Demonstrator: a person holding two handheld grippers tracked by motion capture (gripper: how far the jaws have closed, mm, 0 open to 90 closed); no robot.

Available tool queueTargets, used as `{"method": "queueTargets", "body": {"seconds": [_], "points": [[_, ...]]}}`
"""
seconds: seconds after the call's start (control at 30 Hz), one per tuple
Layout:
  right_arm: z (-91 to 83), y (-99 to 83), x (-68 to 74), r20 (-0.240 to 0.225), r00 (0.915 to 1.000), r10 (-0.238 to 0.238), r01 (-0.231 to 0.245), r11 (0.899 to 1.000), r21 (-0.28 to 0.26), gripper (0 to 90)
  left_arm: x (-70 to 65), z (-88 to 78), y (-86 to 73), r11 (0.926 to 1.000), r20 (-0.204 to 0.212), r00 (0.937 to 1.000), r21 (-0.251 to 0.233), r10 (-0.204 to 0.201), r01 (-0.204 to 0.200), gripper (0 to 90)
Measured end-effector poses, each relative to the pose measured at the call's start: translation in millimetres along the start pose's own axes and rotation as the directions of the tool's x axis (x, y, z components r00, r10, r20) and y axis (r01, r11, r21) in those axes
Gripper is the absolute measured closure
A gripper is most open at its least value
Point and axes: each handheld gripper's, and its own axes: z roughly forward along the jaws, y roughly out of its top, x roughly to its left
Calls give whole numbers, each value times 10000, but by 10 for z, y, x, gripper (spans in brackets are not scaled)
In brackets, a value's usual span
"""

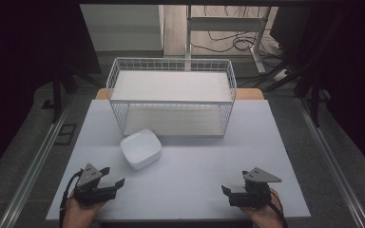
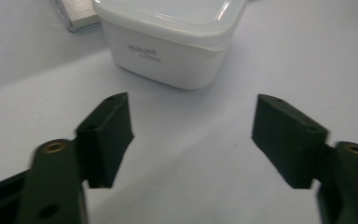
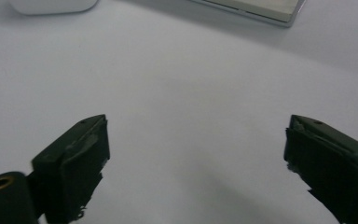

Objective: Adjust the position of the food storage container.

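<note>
High view: left gripper (image 1: 115, 177) is aiming open, empty jaws at tub (image 1: 140, 148), readying a grasp.
Right gripper (image 1: 227, 192): is waiting open, empty.

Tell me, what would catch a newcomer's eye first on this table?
Probably the white wire rack, with two shelves, standing at the far middle of the pale table. Just in front of it, toward the left, sits a white lidded container, apart from the rack. At the near edge a person holds the left tool and the right tool, both with jaws open and nothing between them, the left one pointing toward the container.
</note>
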Motion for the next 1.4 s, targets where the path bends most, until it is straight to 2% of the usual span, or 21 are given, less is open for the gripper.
{"method": "queueTargets", "body": {"seconds": [0.13,0.3,0.43,0.53,0.73,0.8,0.9,0.97,1.17,1.4], "points": [[54,45,-8,-44,9999,105,-105,9999,4,137,82,4,18,9998,-24,9998,-64,-204,204,419],[117,81,-12,-90,9999,-67,68,9999,141,205,177,29,63,9985,-257,9985,-249,-492,485,517],[161,119,-5,-178,9997,-181,184,9997,179,261,277,64,115,9963,-445,9960,-394,-776,758,631],[195,152,15,-273,9992,-290,296,9993,230,286,385,129,168,9940,-497,9935,-448,-1023,1001,724],[293,261,40,-470,9981,-405,416,9989,221,298,609,325,262,9909,-933,9868,-339,-1326,1300,886],[308,280,41,-468,9979,-443,453,9988,207,300,640,357,279,9899,-968,9853,-317,-1407,1382,898],[354,333,29,-677,9970,-379,386,9992,104,328,703,501,365,9904,-1266,9823,-296,-1378,1351,900],[377,349,30,-768,9964,-371,378,9992,83,345,715,569,402,9894,-1248,9815,-258,-1453,1432,900],[460,411,35,-808,9951,-568,583,9982,157,405,660,767,459,9902,-1295,9823,152,-1357,1388,899],[548,507,25,-838,9940,-709,725,9972,160,493,628,912,550,9919,-1355,9833,195,-1215,1253,898]]}}
